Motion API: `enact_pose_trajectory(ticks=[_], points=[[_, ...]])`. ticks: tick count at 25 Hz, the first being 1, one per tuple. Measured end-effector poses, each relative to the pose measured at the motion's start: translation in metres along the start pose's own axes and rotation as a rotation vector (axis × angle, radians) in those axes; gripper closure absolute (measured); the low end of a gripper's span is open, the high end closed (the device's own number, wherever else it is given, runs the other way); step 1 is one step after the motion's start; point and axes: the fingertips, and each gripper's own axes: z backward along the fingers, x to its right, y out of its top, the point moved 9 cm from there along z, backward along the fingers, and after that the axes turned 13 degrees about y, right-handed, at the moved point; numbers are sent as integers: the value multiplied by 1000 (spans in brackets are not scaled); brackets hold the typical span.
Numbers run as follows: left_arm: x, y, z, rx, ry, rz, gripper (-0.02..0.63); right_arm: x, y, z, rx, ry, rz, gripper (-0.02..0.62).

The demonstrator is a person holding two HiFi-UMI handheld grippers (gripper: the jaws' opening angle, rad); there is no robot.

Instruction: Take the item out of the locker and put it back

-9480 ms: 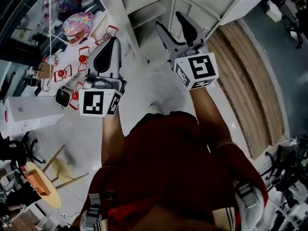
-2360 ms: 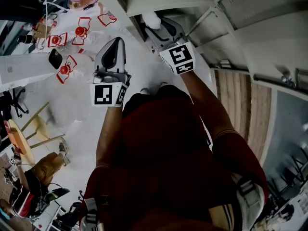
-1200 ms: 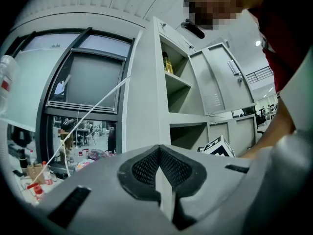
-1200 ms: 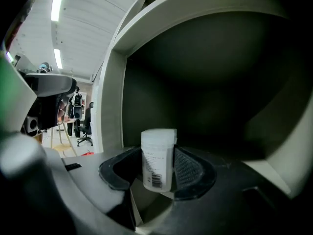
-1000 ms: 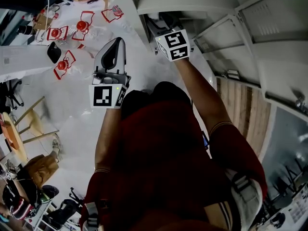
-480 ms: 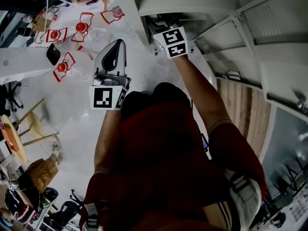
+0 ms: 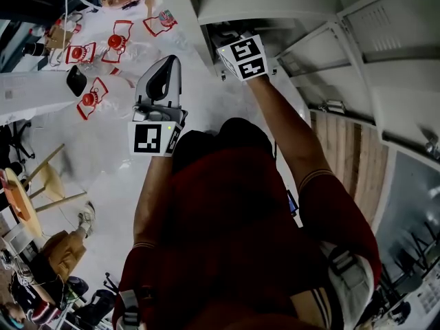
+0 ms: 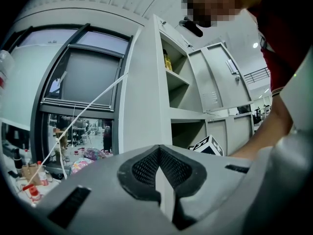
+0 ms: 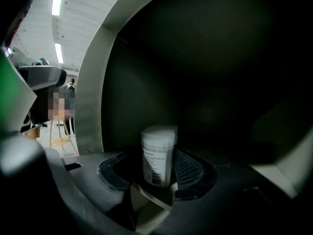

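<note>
Right gripper view, white jar (image 9: 158,155) w/ label

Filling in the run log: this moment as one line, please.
right tongs: gripping white jar inside locker | left tongs: shut, empty, outside locker

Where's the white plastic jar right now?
In the right gripper view, the white plastic jar stands upright between the jaws of the right gripper, inside the dark locker compartment.
</note>
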Motion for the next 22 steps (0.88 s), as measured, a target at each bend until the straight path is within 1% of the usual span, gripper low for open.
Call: enact_pose_trajectory(ticks=[2, 5, 8, 16, 22], points=[[1, -1, -1, -2, -6, 0, 600, 0, -1, 0, -8, 7, -1, 401], [2, 0, -3, -1, -15, 0, 600, 0, -2, 3, -4, 19, -12, 373], [2, -1, -4, -6, -20, 4, 600, 0, -1, 8, -1, 24, -15, 365], [5, 4, -2, -4, -35, 5, 600, -2, 1, 32, 3, 7, -17, 364], [12, 14, 1, -16, -59, 20, 600, -9, 13, 58, 5, -15, -13, 364]])
